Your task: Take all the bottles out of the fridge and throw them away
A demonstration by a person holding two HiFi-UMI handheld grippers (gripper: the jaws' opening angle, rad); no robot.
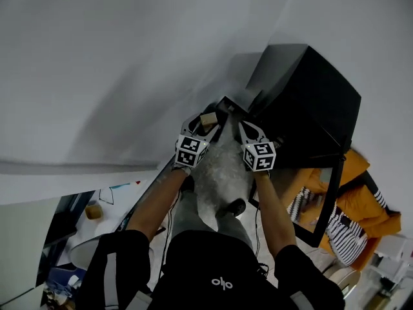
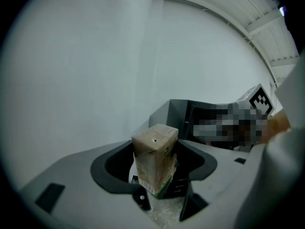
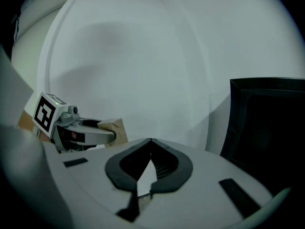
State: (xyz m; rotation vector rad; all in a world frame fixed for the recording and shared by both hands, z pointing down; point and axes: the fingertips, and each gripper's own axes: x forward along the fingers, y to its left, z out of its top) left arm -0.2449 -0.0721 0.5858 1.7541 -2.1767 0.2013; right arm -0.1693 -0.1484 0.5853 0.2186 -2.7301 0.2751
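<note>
Claws: two, left claw (image 1: 205, 124) and right claw (image 1: 243, 126). Marker cubes (image 1: 191, 150) (image 1: 259, 155): two, one per claw. Brown carton (image 2: 155, 159): one. Black fridge (image 1: 310, 102): one. Forearms (image 1: 155, 202): two. Dark shoes (image 1: 235, 206): two.

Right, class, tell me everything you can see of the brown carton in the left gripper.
The carton is a box-shaped drink pack of brown card, with a green patch near its lower edge and a tiny dark hole in its flat top. Its sides look slightly dented. It is upright, tilted a little, clamped between the jaws of the left gripper in mid-air; nothing else touches it.
</note>
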